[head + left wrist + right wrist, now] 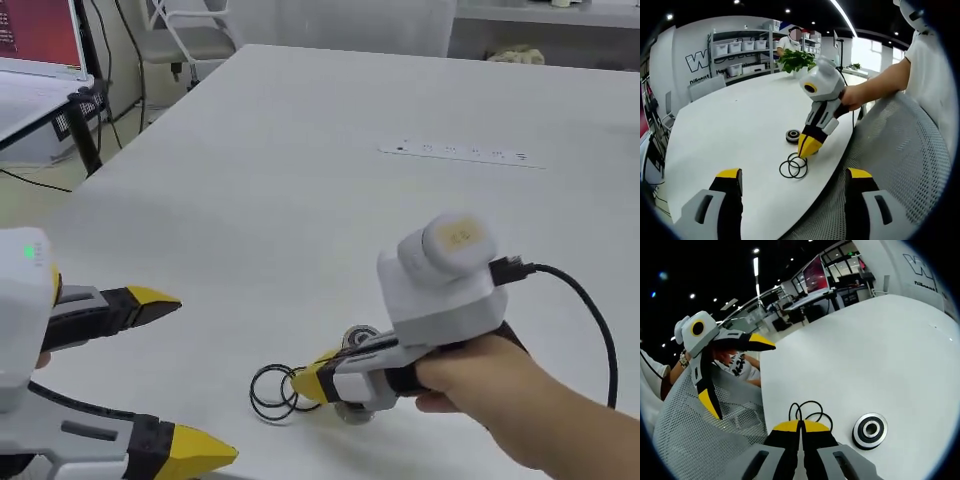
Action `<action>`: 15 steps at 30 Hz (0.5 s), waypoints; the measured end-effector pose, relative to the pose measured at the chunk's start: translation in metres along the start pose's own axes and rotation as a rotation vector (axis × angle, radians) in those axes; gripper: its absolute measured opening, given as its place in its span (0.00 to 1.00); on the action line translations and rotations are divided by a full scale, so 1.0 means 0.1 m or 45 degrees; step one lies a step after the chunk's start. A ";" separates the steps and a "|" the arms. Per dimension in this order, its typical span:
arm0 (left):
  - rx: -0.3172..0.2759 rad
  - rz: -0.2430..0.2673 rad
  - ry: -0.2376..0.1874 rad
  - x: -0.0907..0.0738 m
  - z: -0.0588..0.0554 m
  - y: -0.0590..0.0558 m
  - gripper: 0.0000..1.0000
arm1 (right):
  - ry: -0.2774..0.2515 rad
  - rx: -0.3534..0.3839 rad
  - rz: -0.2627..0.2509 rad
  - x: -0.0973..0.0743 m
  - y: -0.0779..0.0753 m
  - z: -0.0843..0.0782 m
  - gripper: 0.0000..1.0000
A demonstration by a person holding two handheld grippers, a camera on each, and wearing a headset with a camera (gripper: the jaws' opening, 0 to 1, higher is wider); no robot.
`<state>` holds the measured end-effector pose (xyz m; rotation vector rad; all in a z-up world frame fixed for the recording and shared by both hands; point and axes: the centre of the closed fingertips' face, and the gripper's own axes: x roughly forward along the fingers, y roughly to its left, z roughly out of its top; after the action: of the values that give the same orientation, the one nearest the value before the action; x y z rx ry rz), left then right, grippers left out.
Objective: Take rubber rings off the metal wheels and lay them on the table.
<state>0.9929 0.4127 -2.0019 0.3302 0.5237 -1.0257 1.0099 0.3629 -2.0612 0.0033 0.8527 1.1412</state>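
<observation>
Right tongs [800, 425] lie low, seemingly pinching rubber rings [809, 411]; left tongs [794, 174] gape.

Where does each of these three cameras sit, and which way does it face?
Head view: on the headset, looking down at the white table; shows the left gripper, the right gripper and the hand holding it.
Left gripper view: on the left gripper, facing across the table towards the right gripper; shows its own open jaws and the person's arm.
Right gripper view: on the right gripper, facing the left one; shows its own shut jaws.
All three share the rubber rings and metal wheel.
</observation>
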 end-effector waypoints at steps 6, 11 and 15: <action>-0.003 0.001 0.004 0.00 -0.01 0.00 0.82 | 0.037 -0.046 -0.037 0.01 -0.04 -0.06 0.00; -0.005 -0.005 0.014 0.00 -0.02 -0.01 0.80 | 0.051 -0.085 -0.056 0.00 -0.06 -0.06 0.04; -0.009 0.001 0.008 0.00 -0.01 0.00 0.80 | 0.043 -0.089 -0.067 -0.02 -0.07 -0.04 0.06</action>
<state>0.9923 0.4135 -2.0027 0.3276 0.5330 -1.0219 1.0130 0.3562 -2.0658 -0.0953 0.8377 1.1237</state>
